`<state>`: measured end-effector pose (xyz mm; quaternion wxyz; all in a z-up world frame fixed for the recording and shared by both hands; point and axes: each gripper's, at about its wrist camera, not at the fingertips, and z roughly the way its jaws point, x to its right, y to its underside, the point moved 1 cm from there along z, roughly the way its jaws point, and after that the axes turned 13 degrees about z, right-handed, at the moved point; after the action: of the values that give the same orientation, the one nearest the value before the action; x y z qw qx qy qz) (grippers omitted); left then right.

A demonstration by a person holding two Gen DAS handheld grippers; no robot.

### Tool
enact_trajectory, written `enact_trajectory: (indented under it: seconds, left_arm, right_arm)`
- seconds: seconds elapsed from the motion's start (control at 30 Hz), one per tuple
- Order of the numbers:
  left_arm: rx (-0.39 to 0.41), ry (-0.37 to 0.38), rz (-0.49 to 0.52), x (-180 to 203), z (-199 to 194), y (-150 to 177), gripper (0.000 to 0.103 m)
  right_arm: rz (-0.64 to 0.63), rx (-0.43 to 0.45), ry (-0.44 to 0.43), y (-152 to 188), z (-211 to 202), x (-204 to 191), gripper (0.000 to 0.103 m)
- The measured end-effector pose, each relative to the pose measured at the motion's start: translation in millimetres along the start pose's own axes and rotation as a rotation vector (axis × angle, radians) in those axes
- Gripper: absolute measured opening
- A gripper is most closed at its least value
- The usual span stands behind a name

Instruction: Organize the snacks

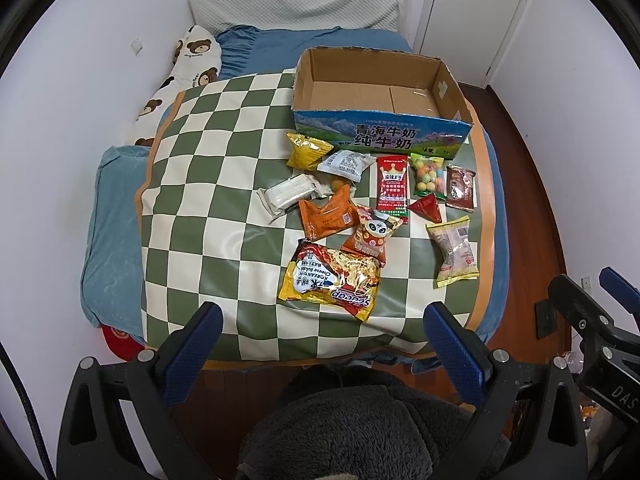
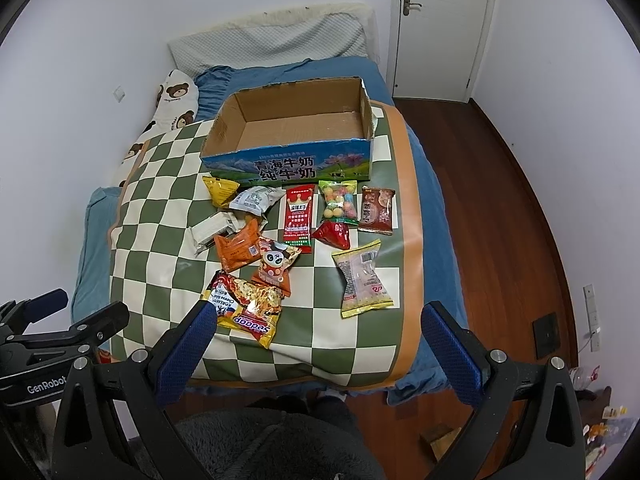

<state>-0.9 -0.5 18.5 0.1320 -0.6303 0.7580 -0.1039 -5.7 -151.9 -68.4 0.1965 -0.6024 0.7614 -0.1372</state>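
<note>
both hand-held grippers, left hand-held gripper [image 1: 322, 340] and right hand-held gripper [image 2: 320, 338], gape empty; noodle packet [image 2: 246, 312] partly hidden.

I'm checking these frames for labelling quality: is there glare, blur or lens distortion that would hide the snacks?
Left wrist view: strong fisheye bending, black corners; mild sheen on the checked mat; the noodle packet stays readable. Right wrist view: same bending; glare on the noodle packet and the mat's orange edge; the cardboard box is sharp. Both grippers, left and right, are open.
</note>
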Motion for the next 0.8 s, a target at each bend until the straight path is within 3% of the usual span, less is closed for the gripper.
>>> enact_trajectory:
  seconds: [0.8]
  left_arm:
    - [0.004, 0.000, 0.001, -0.5, -1.2, 1.7, 0.103]
  right_arm:
    - [0.003, 0.000, -0.001, 1.4, 0.5, 3.1, 0.103]
